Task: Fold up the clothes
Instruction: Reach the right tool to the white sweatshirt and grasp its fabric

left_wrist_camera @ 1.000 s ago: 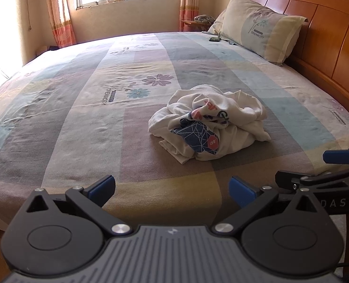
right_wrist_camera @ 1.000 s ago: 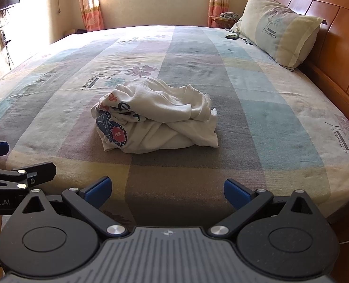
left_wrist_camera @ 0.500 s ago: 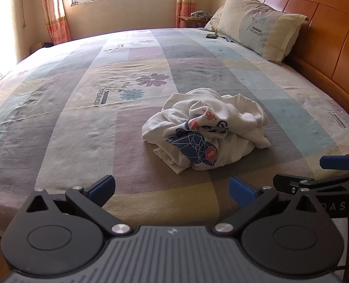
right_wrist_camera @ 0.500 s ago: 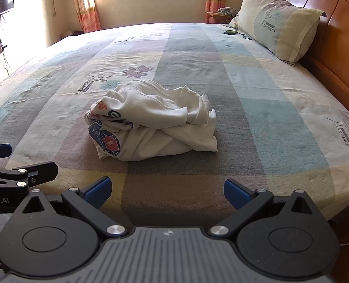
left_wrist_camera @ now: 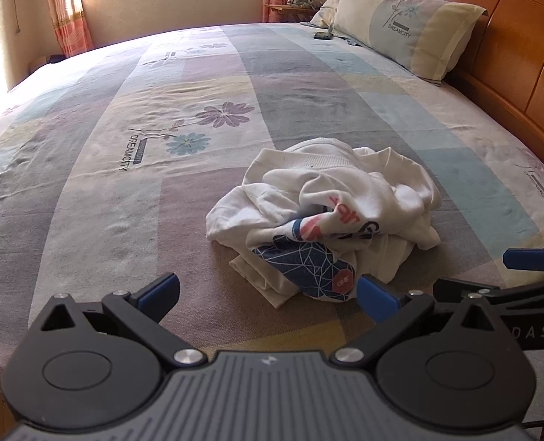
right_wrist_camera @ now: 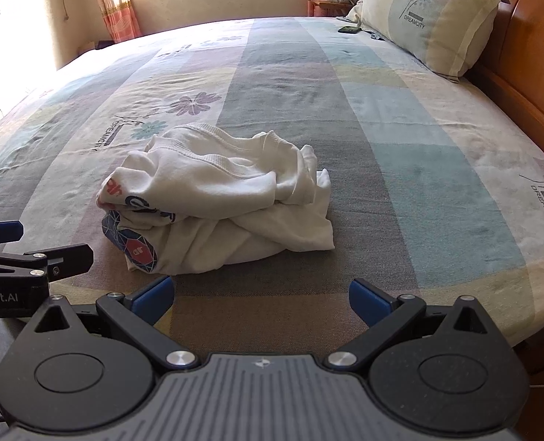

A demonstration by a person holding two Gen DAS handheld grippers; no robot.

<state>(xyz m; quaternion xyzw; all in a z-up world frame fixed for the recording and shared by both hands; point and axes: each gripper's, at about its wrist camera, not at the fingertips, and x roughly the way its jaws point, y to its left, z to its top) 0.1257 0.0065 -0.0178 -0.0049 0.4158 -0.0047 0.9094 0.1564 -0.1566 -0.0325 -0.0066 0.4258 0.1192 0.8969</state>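
A crumpled white T-shirt (left_wrist_camera: 330,205) with a blue, red and white print lies bunched on the bed; it also shows in the right wrist view (right_wrist_camera: 220,198). My left gripper (left_wrist_camera: 268,292) is open and empty, hovering just short of the shirt's near edge. My right gripper (right_wrist_camera: 259,297) is open and empty, a little in front of the shirt, above the bed's near edge. The right gripper also shows at the right edge of the left wrist view (left_wrist_camera: 521,272), and the left gripper at the left edge of the right wrist view (right_wrist_camera: 33,253).
The bed (left_wrist_camera: 125,198) has a patchwork flower sheet. A pillow (left_wrist_camera: 407,22) leans on the wooden headboard (left_wrist_camera: 521,36) at the right. A dark phone (left_wrist_camera: 322,35) lies near the pillow. A window and orange curtains (left_wrist_camera: 69,7) are at the back.
Both grippers have moved forward toward the shirt, which now looks larger and closer. Both stay open and empty.
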